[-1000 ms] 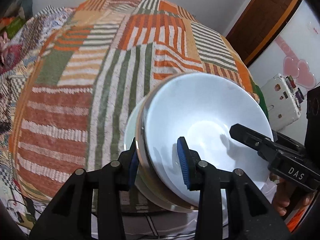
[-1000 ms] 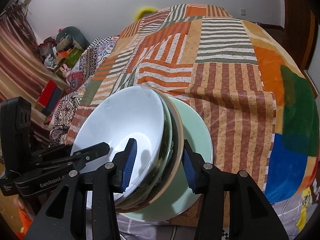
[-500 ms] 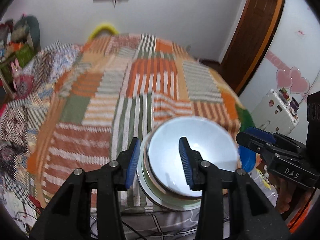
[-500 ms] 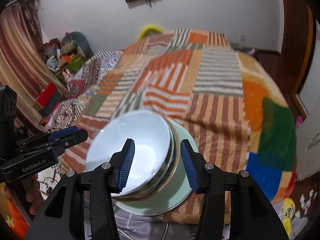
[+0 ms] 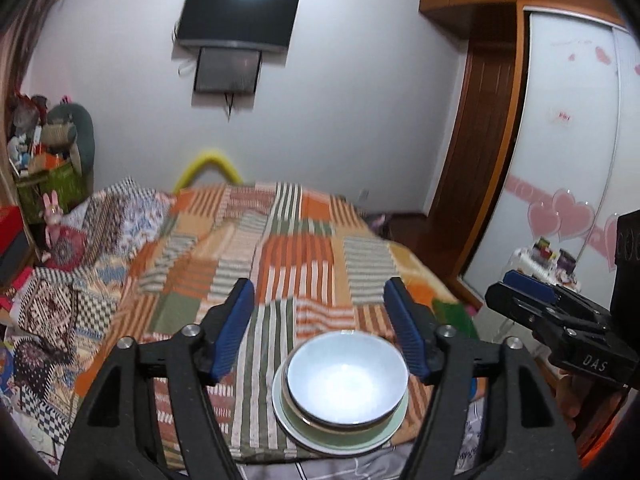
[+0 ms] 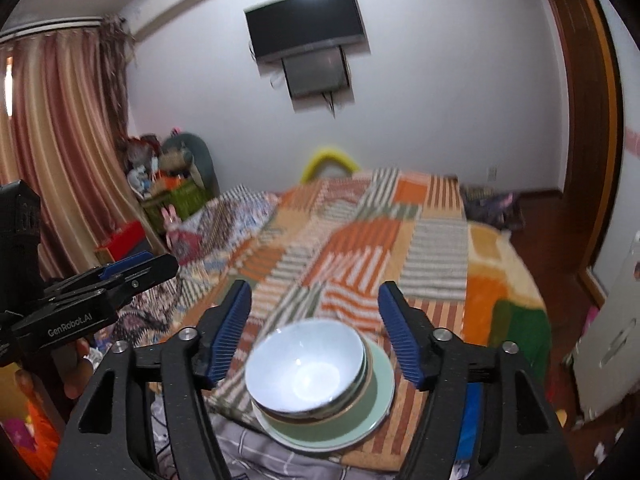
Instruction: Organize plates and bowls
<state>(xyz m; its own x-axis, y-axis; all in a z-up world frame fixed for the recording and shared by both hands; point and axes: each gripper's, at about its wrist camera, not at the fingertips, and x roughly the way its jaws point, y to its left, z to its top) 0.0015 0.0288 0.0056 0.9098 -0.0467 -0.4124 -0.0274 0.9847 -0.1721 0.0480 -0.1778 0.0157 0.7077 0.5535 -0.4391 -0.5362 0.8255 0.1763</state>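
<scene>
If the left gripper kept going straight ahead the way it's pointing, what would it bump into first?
Probably the striped patchwork blanket on the bed. The open left gripper aims over and past the white bowl, which sits lower, stacked on the green plate. Depth is hard to judge here.

Black left tool (image 5: 320, 326), ribbed blue pads (image 5: 234, 330), silver screws, "GenRobot.AI" lettering
</scene>
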